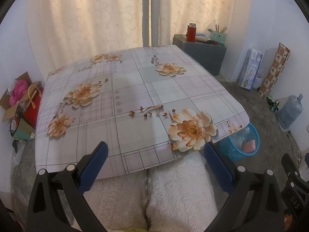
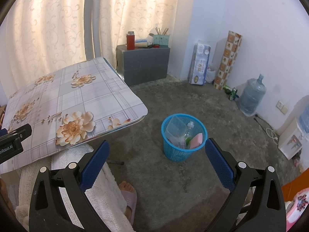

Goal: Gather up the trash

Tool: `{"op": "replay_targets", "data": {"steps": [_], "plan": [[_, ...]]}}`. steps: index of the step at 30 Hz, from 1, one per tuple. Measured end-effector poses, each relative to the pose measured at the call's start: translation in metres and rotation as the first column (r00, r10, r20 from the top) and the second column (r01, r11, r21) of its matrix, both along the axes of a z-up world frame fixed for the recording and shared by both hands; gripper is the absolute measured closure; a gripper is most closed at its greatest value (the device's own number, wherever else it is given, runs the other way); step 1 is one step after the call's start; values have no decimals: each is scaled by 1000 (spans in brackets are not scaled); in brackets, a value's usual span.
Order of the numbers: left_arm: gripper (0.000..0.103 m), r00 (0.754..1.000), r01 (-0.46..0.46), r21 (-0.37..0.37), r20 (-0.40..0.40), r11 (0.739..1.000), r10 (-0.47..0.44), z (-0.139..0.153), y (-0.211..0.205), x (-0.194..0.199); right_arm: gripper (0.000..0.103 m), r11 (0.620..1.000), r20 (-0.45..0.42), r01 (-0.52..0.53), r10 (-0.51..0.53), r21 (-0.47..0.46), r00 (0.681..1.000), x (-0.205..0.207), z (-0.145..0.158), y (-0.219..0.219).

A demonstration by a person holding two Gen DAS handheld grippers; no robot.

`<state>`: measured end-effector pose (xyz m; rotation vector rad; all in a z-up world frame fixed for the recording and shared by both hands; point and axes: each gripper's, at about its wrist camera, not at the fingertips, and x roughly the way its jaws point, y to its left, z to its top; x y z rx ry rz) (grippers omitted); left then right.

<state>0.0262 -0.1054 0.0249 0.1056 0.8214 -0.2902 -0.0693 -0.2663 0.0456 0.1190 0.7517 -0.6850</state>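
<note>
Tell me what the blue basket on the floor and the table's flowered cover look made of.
The blue basket looks like moulded plastic: its wall is an open lattice with a smooth rim. The flowered cover looks like wipeable vinyl or oilcloth, lying flat with a faint sheen, though printed fabric is possible.

White letters "nRobot.AI", cut off at the frame edge, stand on the black body of the left gripper [image 2: 11, 147] in the right wrist view. In the left wrist view, pale letters "DAS" stand on the black body of the right gripper [image 1: 295, 201].
</note>
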Motion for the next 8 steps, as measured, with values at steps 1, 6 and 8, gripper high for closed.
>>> {"op": "replay_targets", "data": {"steps": [1, 6, 8], "plan": [[6, 1000, 1, 1, 0, 1000, -1, 0, -1, -3, 8, 1000, 0, -1, 1, -1, 1000, -1, 0, 0], [6, 1000, 0, 0, -2, 1000, 0, 0, -3, -10, 8, 1000, 0, -1, 1, -2, 1000, 0, 0, -1], [6, 1000, -1, 0, -3, 1000, 1, 0, -2, -9, 8, 1000, 0, -2, 2, 0, 1000, 1, 0, 0]]}}
